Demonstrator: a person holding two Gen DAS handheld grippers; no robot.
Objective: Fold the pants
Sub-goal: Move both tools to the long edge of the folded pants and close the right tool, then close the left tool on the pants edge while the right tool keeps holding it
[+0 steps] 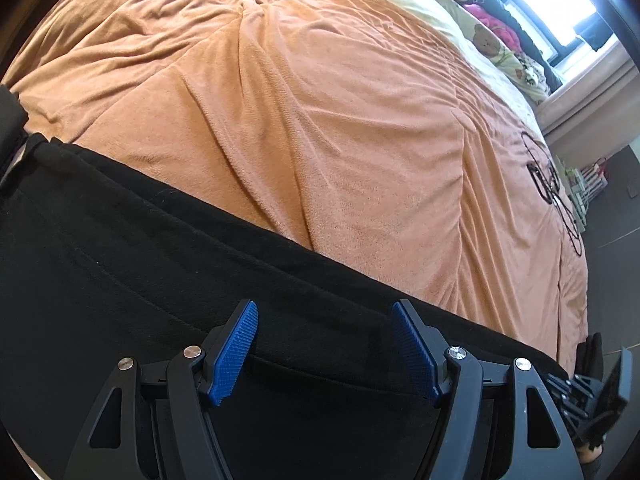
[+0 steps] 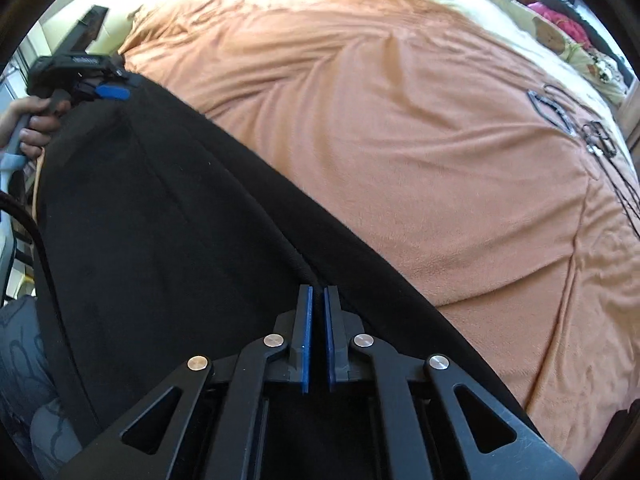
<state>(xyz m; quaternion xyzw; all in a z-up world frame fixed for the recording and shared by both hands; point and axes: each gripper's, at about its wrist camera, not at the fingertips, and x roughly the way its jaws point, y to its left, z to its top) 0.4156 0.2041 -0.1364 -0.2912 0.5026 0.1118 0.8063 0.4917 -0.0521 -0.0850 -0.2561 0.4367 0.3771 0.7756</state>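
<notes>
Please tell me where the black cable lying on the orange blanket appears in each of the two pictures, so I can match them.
Left wrist view: the black cable lies at the right edge of the orange blanket.
Right wrist view: the black cable lies at the upper right.
Shared landmark: the black pants along the near edge.

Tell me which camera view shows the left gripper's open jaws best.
The left wrist view. There the left gripper fills the bottom of the picture, its blue pads standing wide apart over the black pants. The right wrist view shows it only small and side-on at the far end of the pants, held by a hand; the gap is unreadable.
</notes>
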